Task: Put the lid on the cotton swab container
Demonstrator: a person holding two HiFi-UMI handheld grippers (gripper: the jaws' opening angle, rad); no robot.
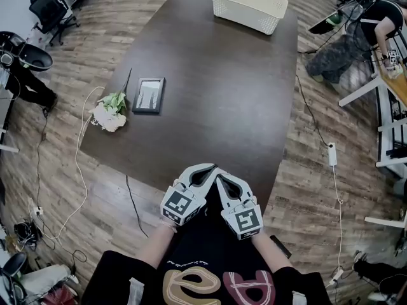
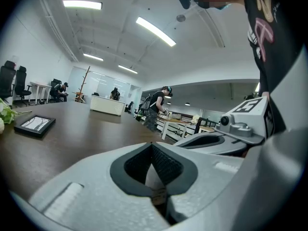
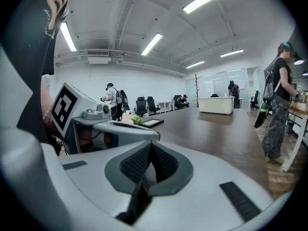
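Where the head view looks down, the left claw (image 1: 208, 171) and the right claw (image 1: 223, 180) sit side by side at the near edge of a dark brown surface (image 1: 229, 94), tips leaning toward each other and nearly touching. Both are held low in front of the person's dark shirt, with nothing between their jaws. On the surface, a white basket (image 1: 248, 5) stands at the far end, and a picture frame (image 1: 149, 94) lies flat near the left edge. A bunch of white flowers (image 1: 111, 112) lies just beside the frame, hanging over that edge. A wooden floor (image 1: 305, 170) surrounds the surface. None of the views shows where the cotton swab container or its lid is.

In the left gripper view, the left claw (image 2: 153, 147) is fully closed, its ribbed pads meeting with nothing between them. The right claw (image 2: 211, 141) shows close by on the right. The picture frame sits far left and the basket farther back.

In the right gripper view, the right claw (image 3: 150, 147) is likewise closed and empty. The left claw (image 3: 120, 129) lies just beside it on the left. A person (image 3: 279, 109) stands on the floor at the right.
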